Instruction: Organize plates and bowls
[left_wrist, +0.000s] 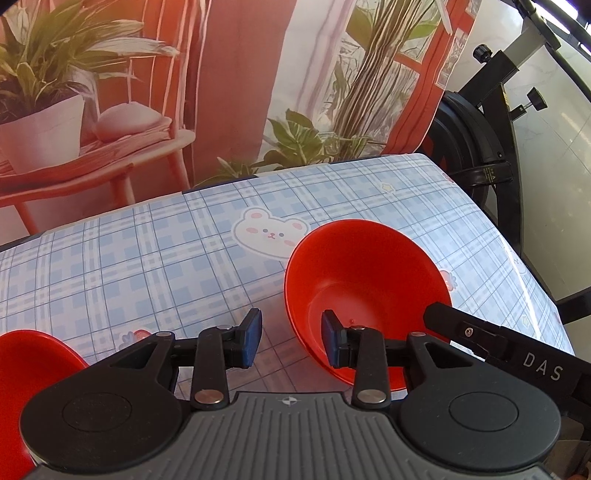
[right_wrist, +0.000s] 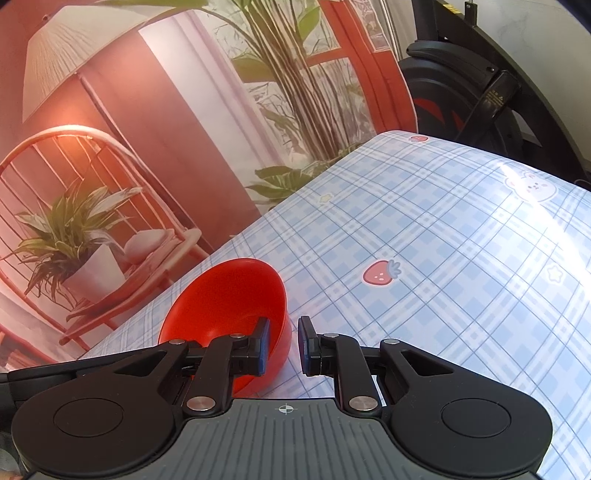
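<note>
Two red bowls on the checked tablecloth (left_wrist: 147, 258). Red bowl (left_wrist: 365, 295) tilts between my grippers: left gripper (left_wrist: 291, 341) spread, one pad inside the wall, the near rim in the gap, no pinch visible. Right gripper (right_wrist: 282, 343) narrowly parted straddling the far rim; whether its pads press, I cannot tell. Risk: bowl tips or slides if either lets go unevenly. Second bowl (left_wrist: 33, 369) is cut off at the frame edge; no plates visible.
</note>
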